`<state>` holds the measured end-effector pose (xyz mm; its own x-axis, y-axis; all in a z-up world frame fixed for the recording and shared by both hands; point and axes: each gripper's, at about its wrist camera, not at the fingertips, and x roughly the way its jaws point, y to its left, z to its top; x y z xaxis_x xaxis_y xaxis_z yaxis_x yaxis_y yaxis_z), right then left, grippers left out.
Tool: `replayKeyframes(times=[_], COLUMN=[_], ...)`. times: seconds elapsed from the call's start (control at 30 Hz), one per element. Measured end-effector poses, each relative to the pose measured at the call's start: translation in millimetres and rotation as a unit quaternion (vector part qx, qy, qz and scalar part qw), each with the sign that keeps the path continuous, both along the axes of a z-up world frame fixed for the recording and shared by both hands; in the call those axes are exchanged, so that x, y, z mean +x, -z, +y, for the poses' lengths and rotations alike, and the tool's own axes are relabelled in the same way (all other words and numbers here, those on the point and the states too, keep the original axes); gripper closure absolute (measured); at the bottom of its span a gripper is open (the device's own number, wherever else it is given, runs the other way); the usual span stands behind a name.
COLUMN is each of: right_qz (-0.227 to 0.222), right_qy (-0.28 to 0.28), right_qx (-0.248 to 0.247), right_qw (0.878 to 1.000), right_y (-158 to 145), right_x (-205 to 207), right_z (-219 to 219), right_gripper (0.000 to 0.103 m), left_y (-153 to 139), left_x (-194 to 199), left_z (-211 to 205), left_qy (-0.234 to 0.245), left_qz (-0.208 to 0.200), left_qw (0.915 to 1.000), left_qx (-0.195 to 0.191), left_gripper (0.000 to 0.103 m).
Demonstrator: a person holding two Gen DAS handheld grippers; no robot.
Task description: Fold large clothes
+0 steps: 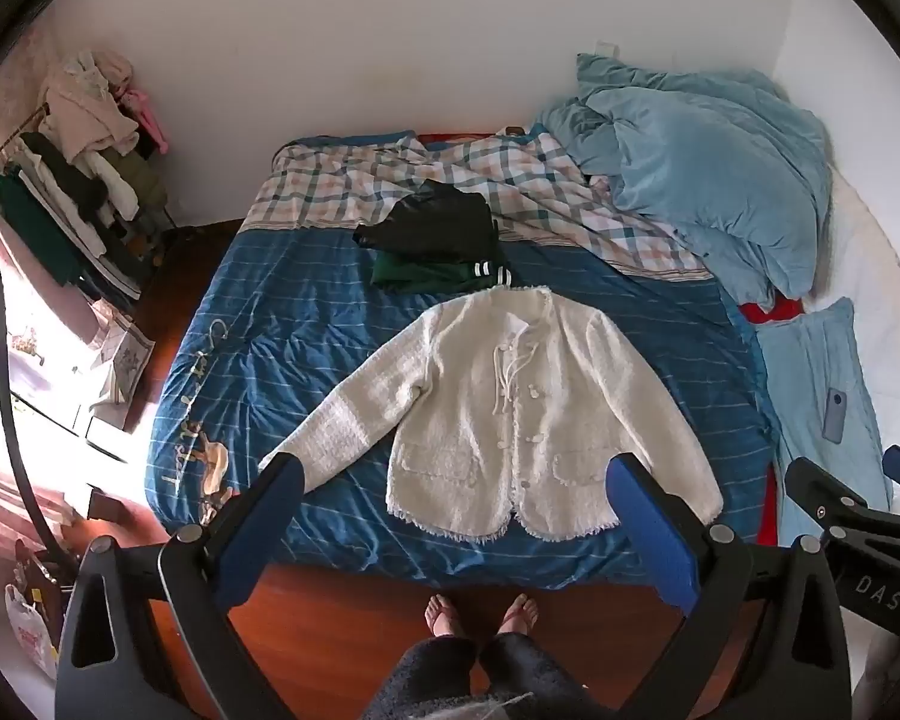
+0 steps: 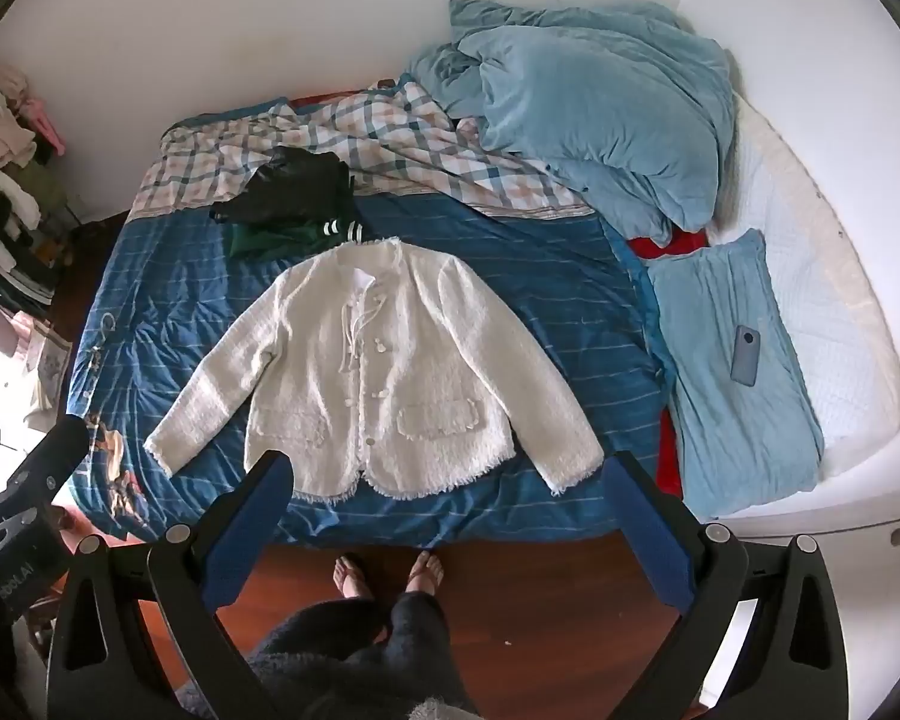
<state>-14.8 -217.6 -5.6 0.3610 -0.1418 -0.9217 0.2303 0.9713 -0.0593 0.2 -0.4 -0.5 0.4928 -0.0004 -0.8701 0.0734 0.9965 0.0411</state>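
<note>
Two grippers hang above the bed's near edge, both tilted steeply down, both with jaws spread wide and nothing between them. Left gripper point(image 1: 456, 498) sits over the hem of the white jacket point(image 1: 498, 402) without touching it; right gripper point(image 2: 447, 492) is also clear of the cloth, its blue pads framing the jacket's bottom edge and one cuff in its own view. Jacket lies flat, front up, buttoned, sleeves angled out to both sides, collar pointing to the far wall, on the blue striped bedspread point(image 1: 270, 324). Just beyond the collar, touching it or nearly, a folded dark green garment point(image 1: 444, 276) with white-striped cuffs, a black garment point(image 1: 432, 222) stacked on top. Farther back a plaid sheet point(image 1: 342, 186) and a heap of light blue duvet point(image 1: 702, 180). Beside the bedspread a light blue pillow point(image 2: 732, 372) with a phone point(image 2: 745, 355) resting on it. Person's bare feet point(image 1: 480, 612) in sandals stand on the wooden floor point(image 1: 342, 612) at the bed's foot. Clothes rack point(image 1: 72, 192), piled with garments, against the far wall off to one side.
</note>
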Motion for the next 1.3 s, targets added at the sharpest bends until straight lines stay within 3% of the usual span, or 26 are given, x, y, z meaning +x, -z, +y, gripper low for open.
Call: replayKeyframes(times=[1.3], right_qz=[-0.001], right_qy=[0.0], right_qx=[-0.002], right_qw=[1.0], right_y=[-4.8], right_x=[3.6], right_z=[7.5], right_gripper=[0.0], left_y=[0.2], left_x=[-0.5], left_z=[0.9], left_qy=[0.0], left_qz=[-0.003], left_qw=[1.0], left_qx=[-0.006], left_gripper=[0.0])
